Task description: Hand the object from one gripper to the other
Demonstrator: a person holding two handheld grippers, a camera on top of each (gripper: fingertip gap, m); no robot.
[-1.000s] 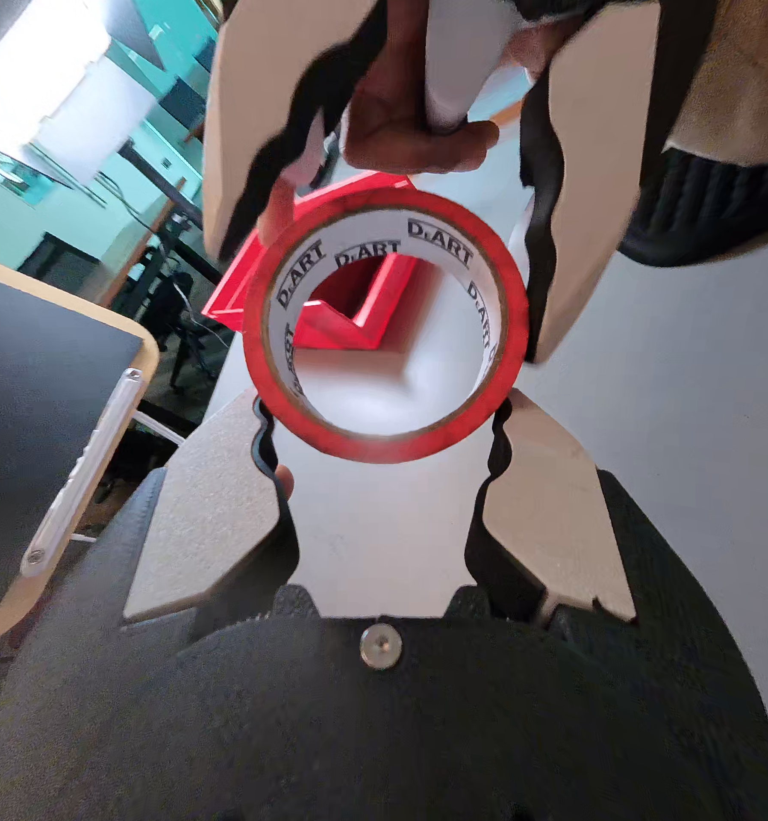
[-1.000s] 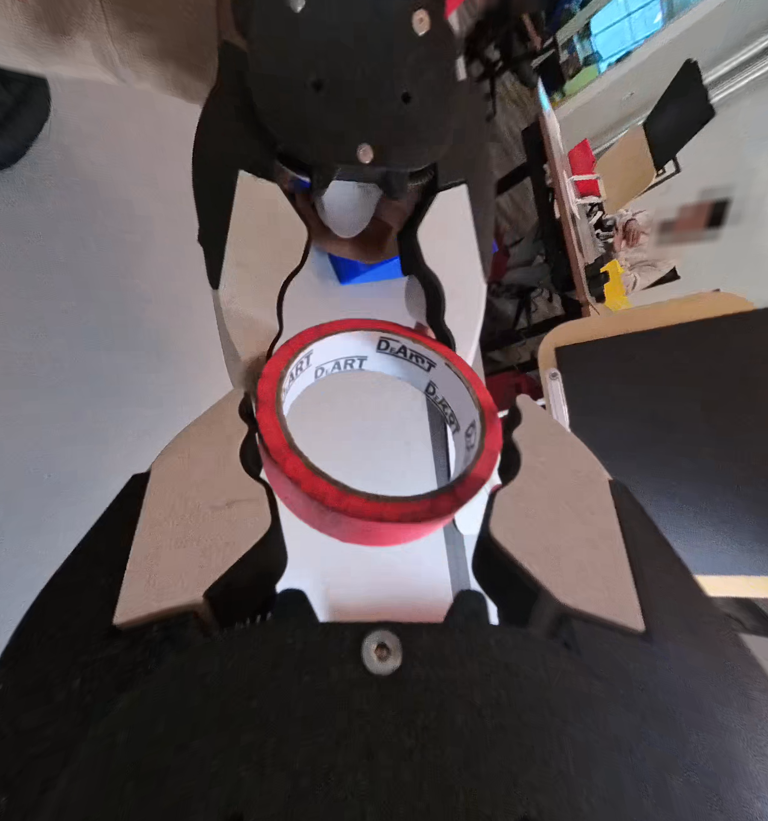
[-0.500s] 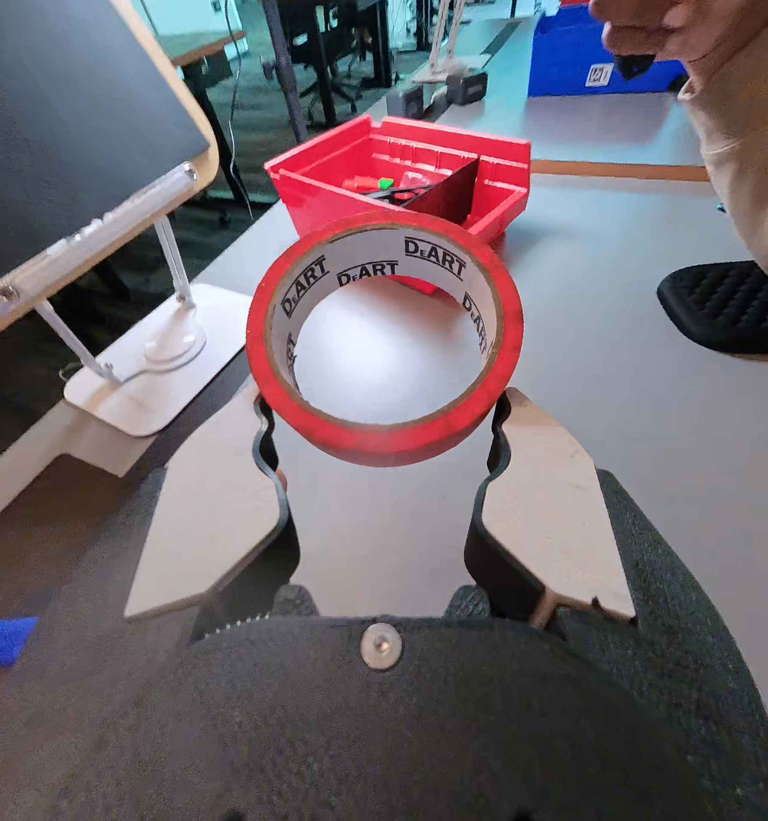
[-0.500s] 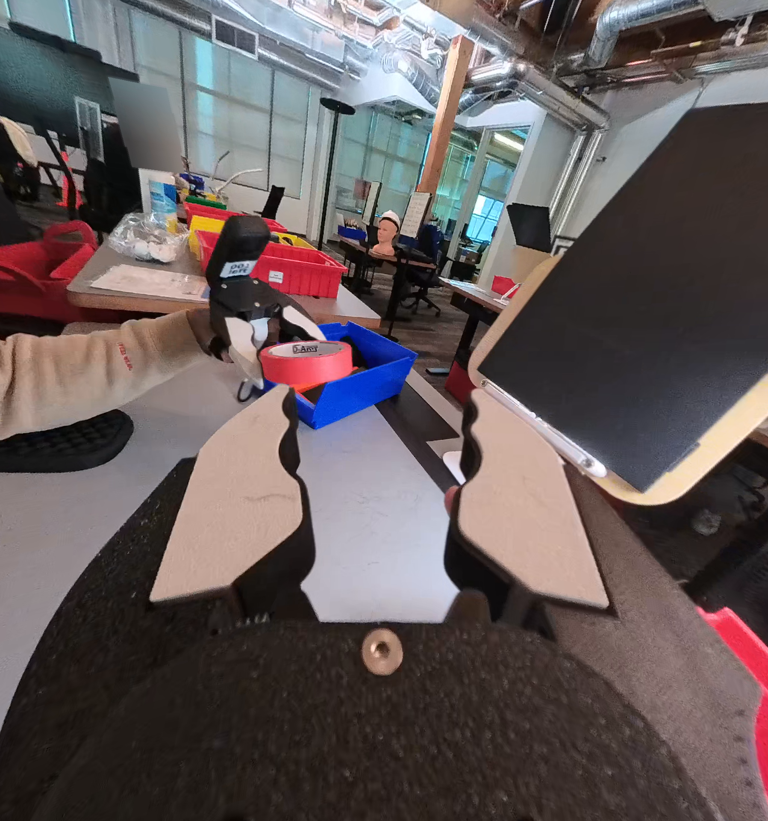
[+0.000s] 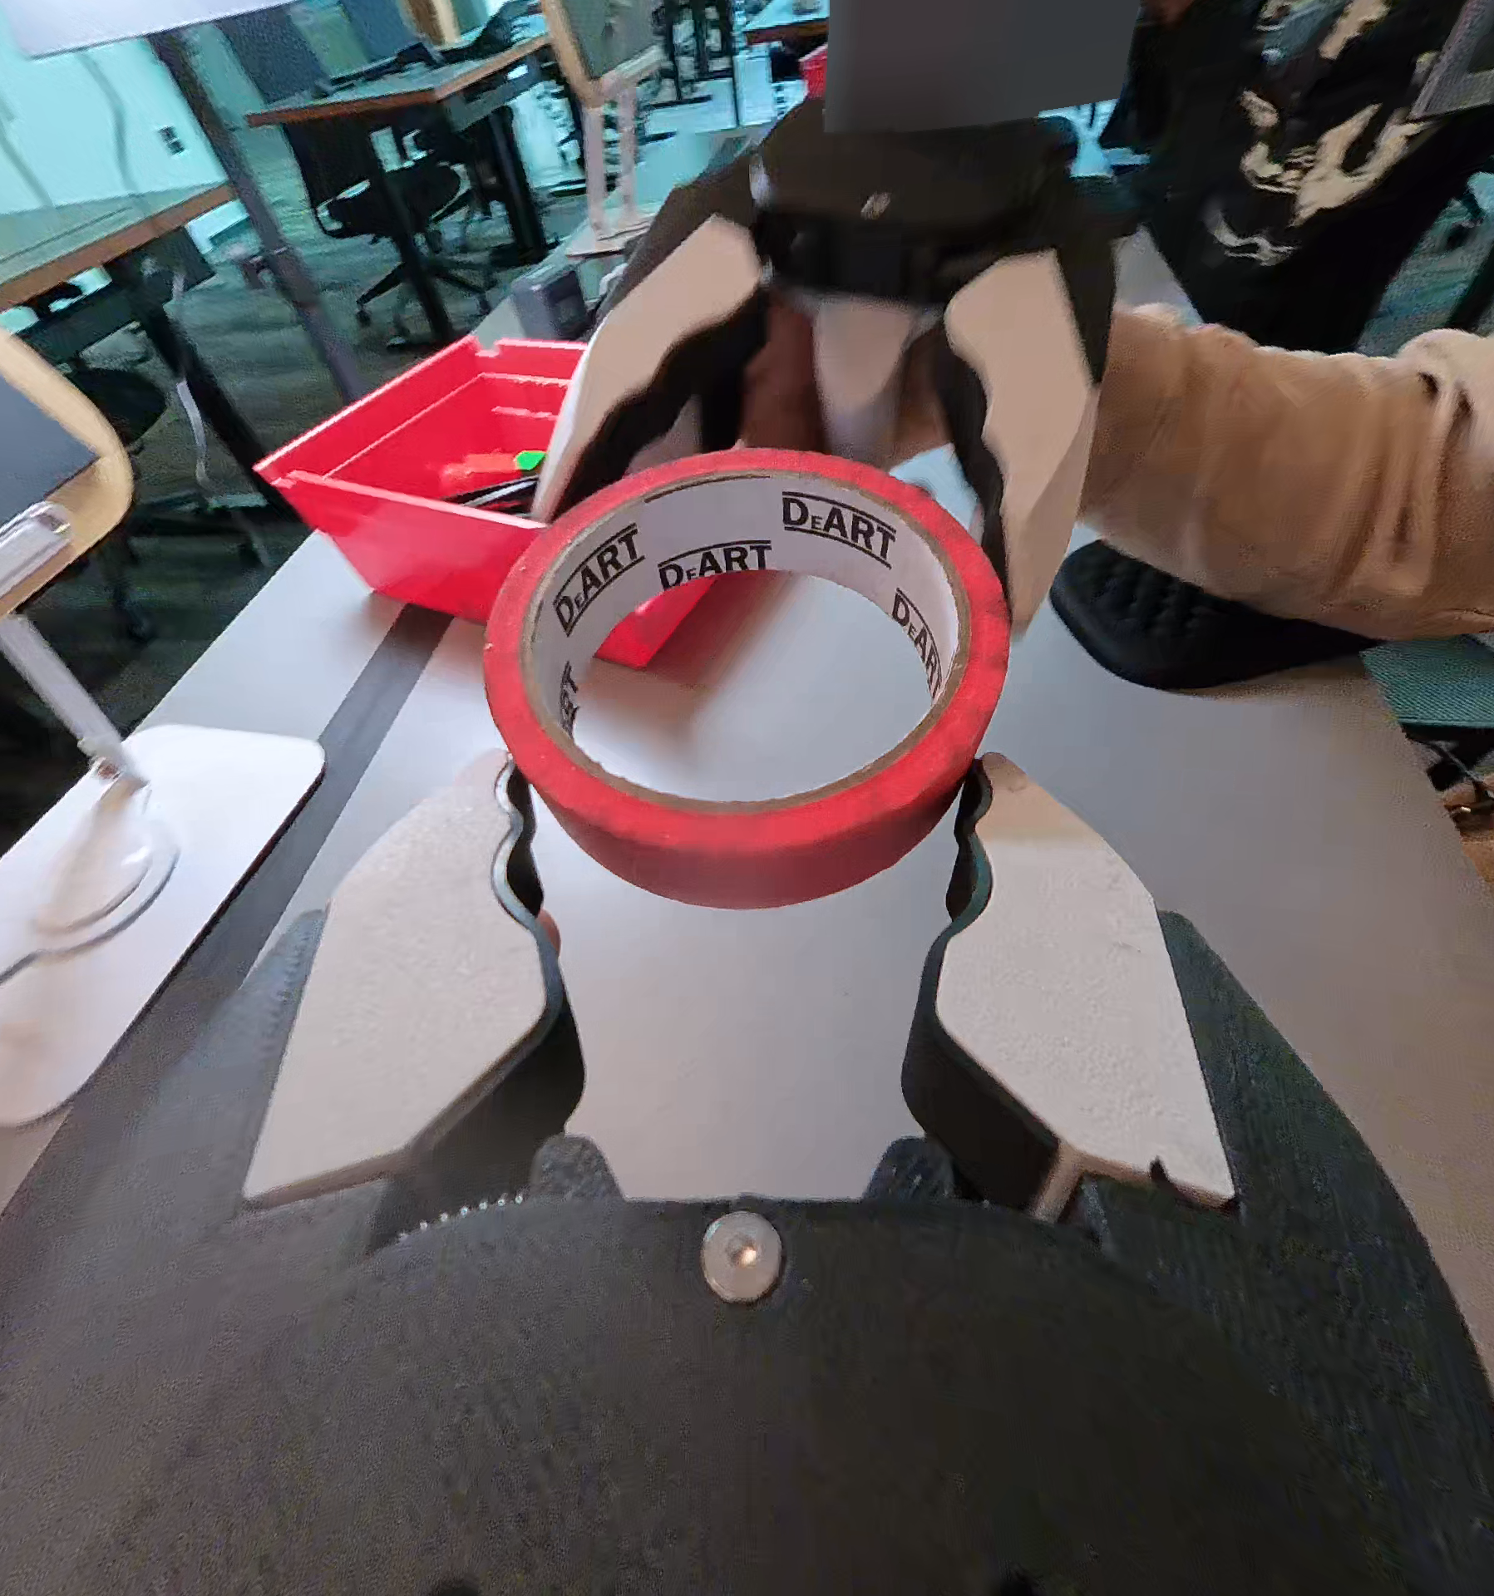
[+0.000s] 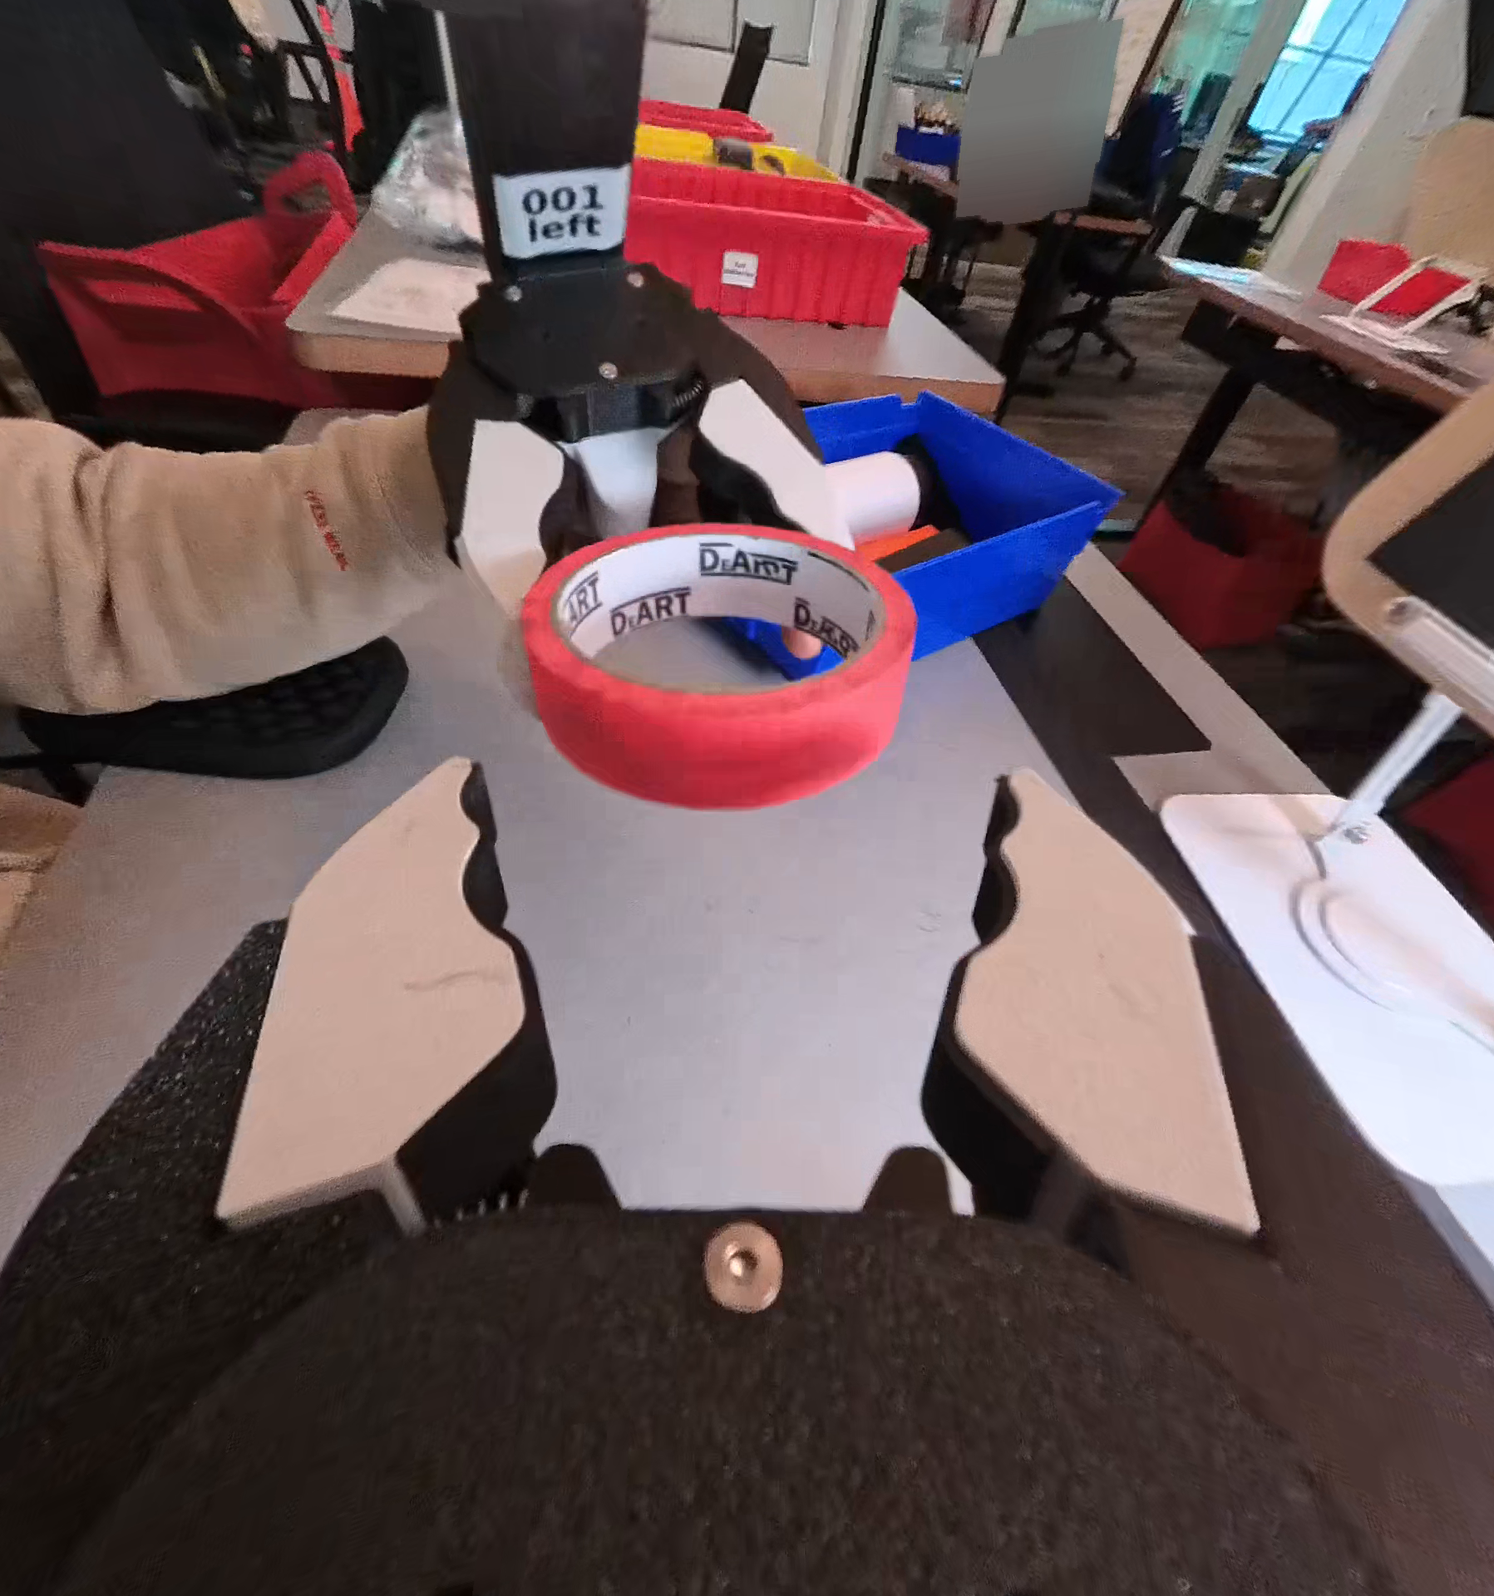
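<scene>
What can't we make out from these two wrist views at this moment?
- Left wrist view: the right gripper is motion-blurred, and the tape roll covers its fingertips, so any contact is unclear.
- Left wrist view: red bin contents are too small and partly behind that gripper.
- Right wrist view: the left gripper grips the roll's far side; the contact is hidden by the roll.
- Right wrist view: blue bin contents are partly blocked.

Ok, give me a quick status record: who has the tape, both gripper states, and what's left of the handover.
object: red tape roll, held off the table
holder: left gripper, fingertips pinching its sides
right gripper: open, facing the roll, not gripping it
handover: not yet done
nearby: red bin, blue bin
</scene>
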